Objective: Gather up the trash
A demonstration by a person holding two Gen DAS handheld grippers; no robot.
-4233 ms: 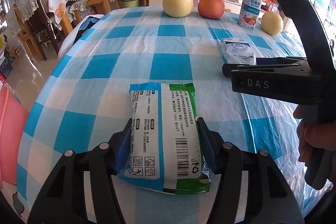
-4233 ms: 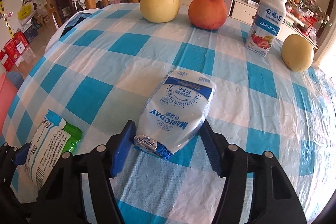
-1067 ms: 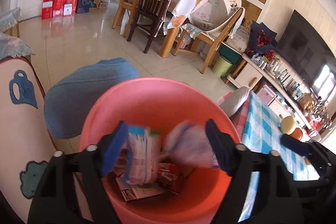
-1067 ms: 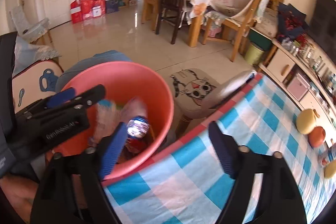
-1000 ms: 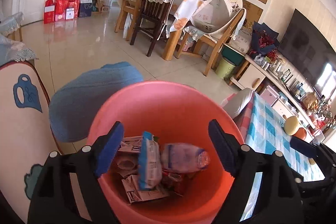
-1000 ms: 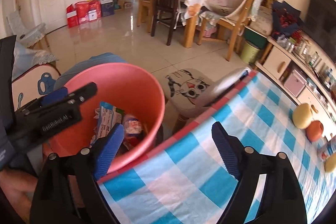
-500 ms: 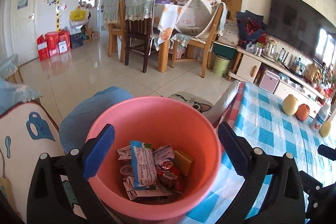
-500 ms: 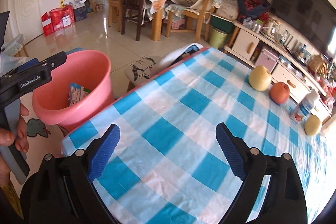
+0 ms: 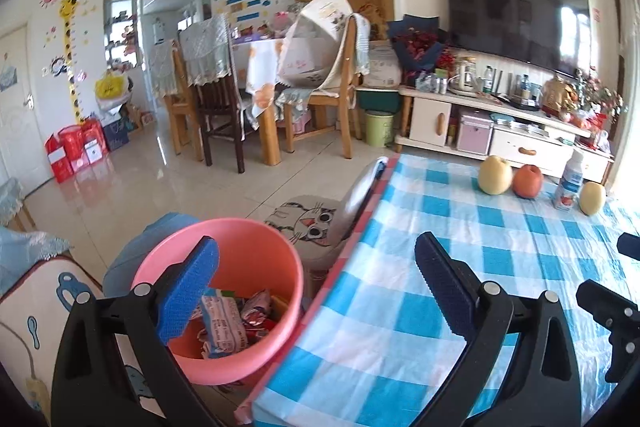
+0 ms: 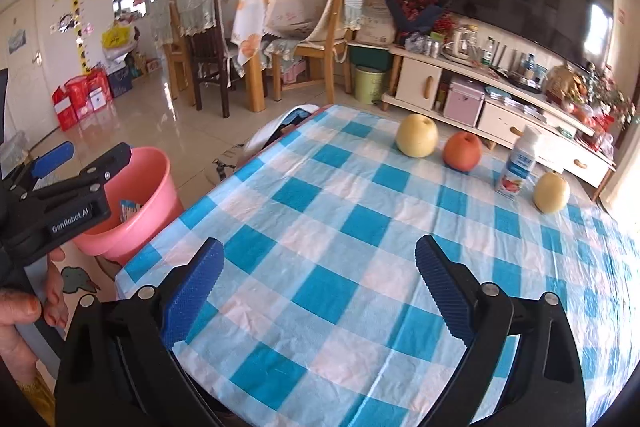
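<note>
A pink bucket (image 9: pixel 280 267) stands on the floor beside the table and holds several wrappers, among them a white and blue packet (image 9: pixel 220 323). My left gripper (image 9: pixel 316 287) is open and empty, raised over the bucket's right rim and the table edge. My right gripper (image 10: pixel 318 287) is open and empty above the blue checked tablecloth (image 10: pixel 340 227). The bucket (image 10: pixel 140 199) shows at the left of the right wrist view, partly behind the left gripper (image 10: pixel 82 157).
Two yellow pears (image 10: pixel 417 135), a red apple (image 10: pixel 462 151) and a milk bottle (image 10: pixel 516 167) stand at the table's far side. A cat-print stool (image 9: pixel 312 223) is tucked by the table. Chairs and a TV cabinet stand beyond.
Both grippers dropped their packets into the bucket, then pulled up and swung right toward the table. The right gripper is now over the tablecloth.
</note>
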